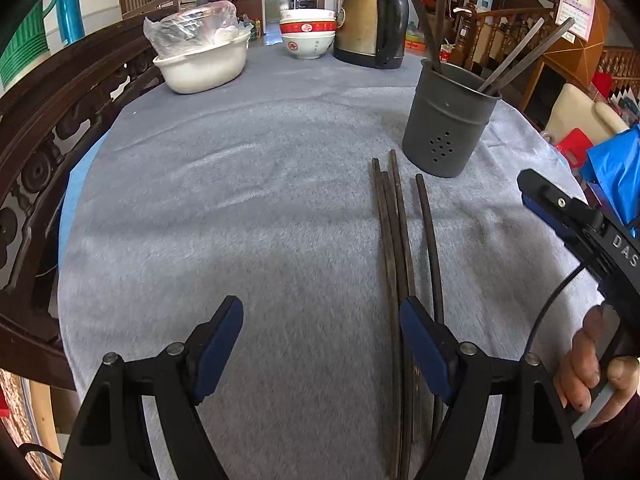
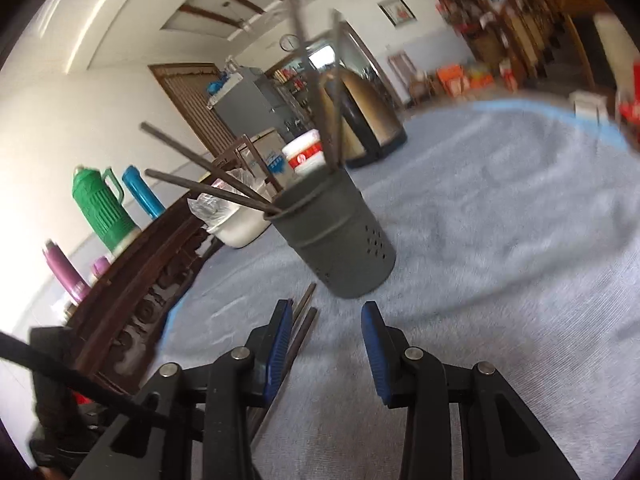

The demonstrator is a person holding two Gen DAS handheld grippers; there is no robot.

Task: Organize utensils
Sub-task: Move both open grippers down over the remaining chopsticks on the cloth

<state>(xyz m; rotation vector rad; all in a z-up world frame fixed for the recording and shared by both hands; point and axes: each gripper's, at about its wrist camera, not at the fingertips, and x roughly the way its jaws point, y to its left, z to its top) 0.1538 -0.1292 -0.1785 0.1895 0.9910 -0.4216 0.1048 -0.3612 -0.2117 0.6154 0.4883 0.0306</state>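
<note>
left wrist view. left hand-held gripper (image 1: 322,344): jaws spread wide, holding nothing, low over the near edge of the worktop (image 1: 240,200), which is covered in grey cloth. loose chopsticks (image 1: 394,240): four dark sticks lying flat on the cloth, running from the near edge toward the holder; three bunched together, one just beside them on the right; the gripper's right finger overlaps their near ends. chopstick holder (image 1: 450,120): grey metal cylinder with drain holes, upright toward the far right of the worktop, several chopsticks standing in it, leaning. electric kettle (image 1: 374,20): far edge, behind the holder. stacked bowls (image 1: 307,36): white with red bands, far edge, just left of the kettle. white basin (image 1: 202,64): far left, holding clear plastic. right hand-held gripper (image 1: 580,220): at the right edge of the worktop, gripped by a hand (image 1: 596,372); its opening cannot be judged here.

right wrist view, tilted and partly blurred. right hand-held gripper (image 2: 326,344): jaws moderately open, holding nothing, above the cloth. chopstick holder (image 2: 332,236): just ahead of the fingertips. loose chopsticks (image 2: 300,320): tips beside the left finger. thermos flasks (image 2: 104,208): green and blue, beyond the worktop's left edge.
</note>
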